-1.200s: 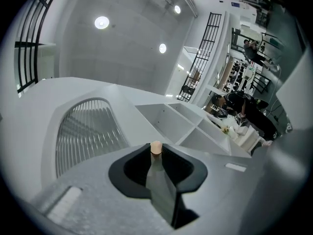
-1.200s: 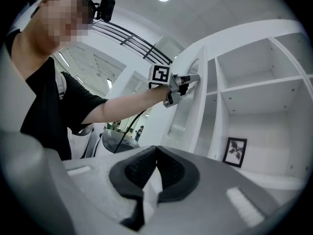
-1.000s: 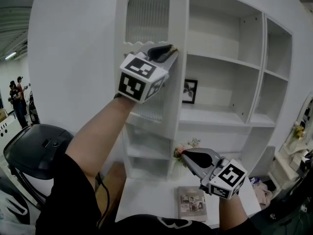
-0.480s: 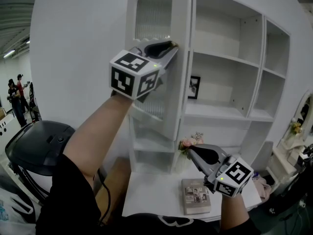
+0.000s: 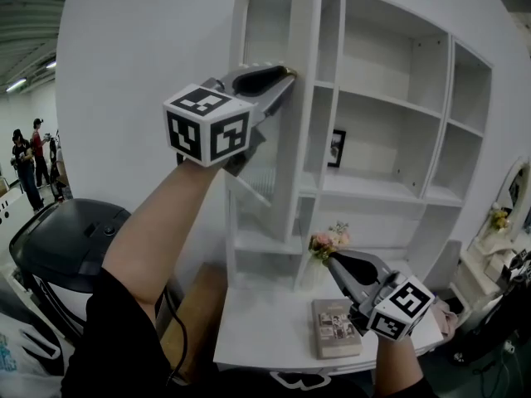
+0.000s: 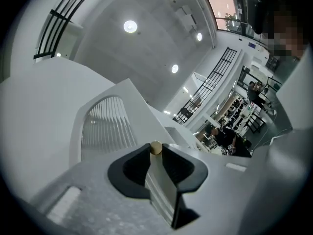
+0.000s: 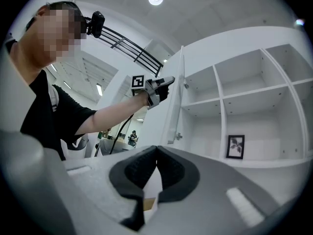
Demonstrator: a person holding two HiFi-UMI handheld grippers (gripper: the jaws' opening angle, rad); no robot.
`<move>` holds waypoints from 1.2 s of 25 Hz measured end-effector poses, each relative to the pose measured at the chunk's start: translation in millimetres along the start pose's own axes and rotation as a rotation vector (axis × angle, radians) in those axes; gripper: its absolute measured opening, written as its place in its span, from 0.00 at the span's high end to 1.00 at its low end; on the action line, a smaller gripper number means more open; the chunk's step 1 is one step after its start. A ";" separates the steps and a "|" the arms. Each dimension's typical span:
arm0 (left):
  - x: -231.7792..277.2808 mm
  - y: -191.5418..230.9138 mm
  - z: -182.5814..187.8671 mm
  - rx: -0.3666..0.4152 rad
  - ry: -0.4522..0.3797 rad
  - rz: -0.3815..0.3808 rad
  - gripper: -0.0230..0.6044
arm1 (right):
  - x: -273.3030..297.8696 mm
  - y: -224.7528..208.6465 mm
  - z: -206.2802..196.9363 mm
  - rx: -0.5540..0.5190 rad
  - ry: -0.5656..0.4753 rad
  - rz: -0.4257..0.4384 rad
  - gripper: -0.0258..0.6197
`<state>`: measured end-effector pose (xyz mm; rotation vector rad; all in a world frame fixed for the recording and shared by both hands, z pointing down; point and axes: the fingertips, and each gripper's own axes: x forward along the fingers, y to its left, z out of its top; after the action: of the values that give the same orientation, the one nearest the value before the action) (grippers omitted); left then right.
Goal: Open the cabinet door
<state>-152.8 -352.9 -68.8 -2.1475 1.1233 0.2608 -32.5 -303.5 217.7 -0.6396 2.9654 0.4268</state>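
The white cabinet door (image 5: 278, 139), with an arched ribbed-glass pane, stands swung out from the shelf unit (image 5: 398, 123), almost edge-on in the head view. My left gripper (image 5: 286, 75) is shut on the door's free edge at its small gold knob (image 6: 155, 147); the edge runs between the jaws. The right gripper view shows the same door (image 7: 175, 102) ajar and the left gripper (image 7: 168, 81) on it. My right gripper (image 5: 336, 264) hangs low over the white table (image 5: 257, 330), shut, its pads meeting on nothing.
A book (image 5: 336, 327) lies on the table beside my right gripper, with a small bunch of flowers (image 5: 328, 240) behind it. A framed picture (image 5: 336, 148) stands on a shelf. A black chair (image 5: 66, 247) is at the left; people (image 5: 25, 164) stand far off.
The door has swung further out, from showing its glass face to nearly edge-on. My left gripper went left with it, still on the edge. My right gripper drifted slightly right.
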 end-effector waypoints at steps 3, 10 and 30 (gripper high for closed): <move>-17.7 6.3 7.0 -0.025 -0.010 0.000 0.83 | 6.2 13.4 -3.6 0.000 0.004 0.021 0.96; -64.5 28.8 21.9 -0.085 -0.040 0.012 0.81 | 18.0 37.2 -14.6 0.012 0.013 0.069 0.96; -138.4 88.9 27.0 -0.339 -0.077 0.055 0.81 | 29.8 83.7 -25.3 0.040 0.026 0.228 0.96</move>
<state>-302.8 -280.2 -67.5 -2.3770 1.1617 0.5908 -94.8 -249.3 259.1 -0.3054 3.0747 0.3754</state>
